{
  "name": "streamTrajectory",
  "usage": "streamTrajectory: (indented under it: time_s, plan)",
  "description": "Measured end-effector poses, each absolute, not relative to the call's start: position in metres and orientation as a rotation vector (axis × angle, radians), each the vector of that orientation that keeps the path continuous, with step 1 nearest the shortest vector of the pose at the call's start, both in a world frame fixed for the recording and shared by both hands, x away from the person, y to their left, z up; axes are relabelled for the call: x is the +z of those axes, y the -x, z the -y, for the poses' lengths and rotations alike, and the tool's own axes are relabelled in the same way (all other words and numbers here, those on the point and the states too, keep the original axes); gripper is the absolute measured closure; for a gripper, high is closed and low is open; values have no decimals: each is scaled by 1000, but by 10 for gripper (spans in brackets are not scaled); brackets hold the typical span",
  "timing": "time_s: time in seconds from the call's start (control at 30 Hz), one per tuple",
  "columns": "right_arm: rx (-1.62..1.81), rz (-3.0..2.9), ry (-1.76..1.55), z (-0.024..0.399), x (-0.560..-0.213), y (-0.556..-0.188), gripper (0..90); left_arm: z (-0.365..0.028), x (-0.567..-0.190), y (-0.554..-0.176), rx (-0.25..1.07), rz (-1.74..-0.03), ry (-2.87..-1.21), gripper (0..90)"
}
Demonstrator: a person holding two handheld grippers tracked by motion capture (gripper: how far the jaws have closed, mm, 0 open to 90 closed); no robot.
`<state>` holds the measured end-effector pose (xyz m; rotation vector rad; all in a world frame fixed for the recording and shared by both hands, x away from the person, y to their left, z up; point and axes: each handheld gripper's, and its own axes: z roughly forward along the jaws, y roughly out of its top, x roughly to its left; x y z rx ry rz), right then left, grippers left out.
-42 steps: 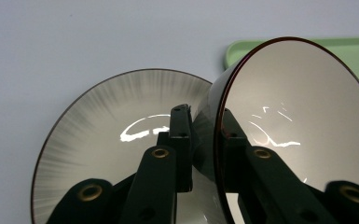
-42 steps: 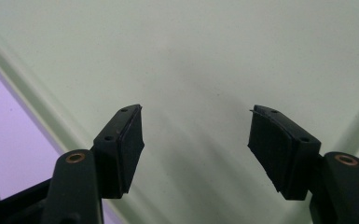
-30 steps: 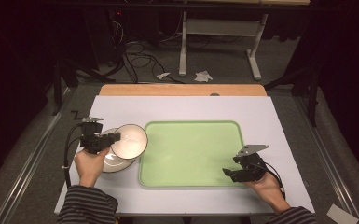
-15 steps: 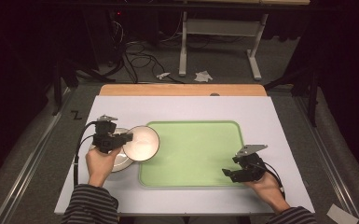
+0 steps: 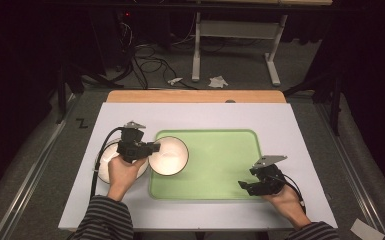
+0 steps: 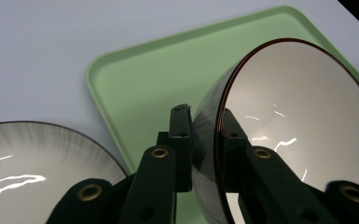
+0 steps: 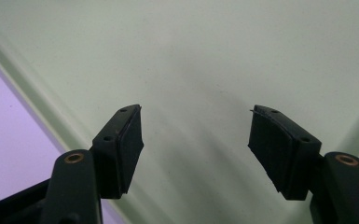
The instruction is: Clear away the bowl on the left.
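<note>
A white bowl (image 5: 168,155) is clamped by its rim in the left gripper (image 5: 145,148) and held over the green tray (image 5: 220,170) at its 9 o'clock edge. Placement appears underway; lowering and release would be needed next. The right gripper (image 5: 247,185) is held open at the tray's 5 o'clock corner.

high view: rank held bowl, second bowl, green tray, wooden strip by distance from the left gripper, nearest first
1. Held bowl: its rim sits between the left gripper fingers, over the tray's left end.
2. Second bowl: on the table just under the left hand.
3. Green tray: to the gripper's right.
4. Wooden strip: along the table's far edge.
</note>
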<state>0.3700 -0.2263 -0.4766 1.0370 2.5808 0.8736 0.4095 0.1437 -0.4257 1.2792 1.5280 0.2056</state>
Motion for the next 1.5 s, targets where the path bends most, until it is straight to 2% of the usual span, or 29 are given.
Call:
streamTrajectory:
  time_s: [0.33,0.57,1.17,1.5]
  plan:
    - [879,-2569,-1053,229,-476,-370,363,-111,-427,-421,160,-1499,-1331,801]
    - [877,-2570,-1048,228,-477,-371,364,-99,-435,-437,64,-1504,-1322,801]
    - [869,-2580,-1036,227,-478,-371,364,-56,-458,-443,11,-1497,-1389,800]
    - [860,-2586,-1038,226,-479,-370,364,-40,-470,-444,23,-1492,-1429,799]
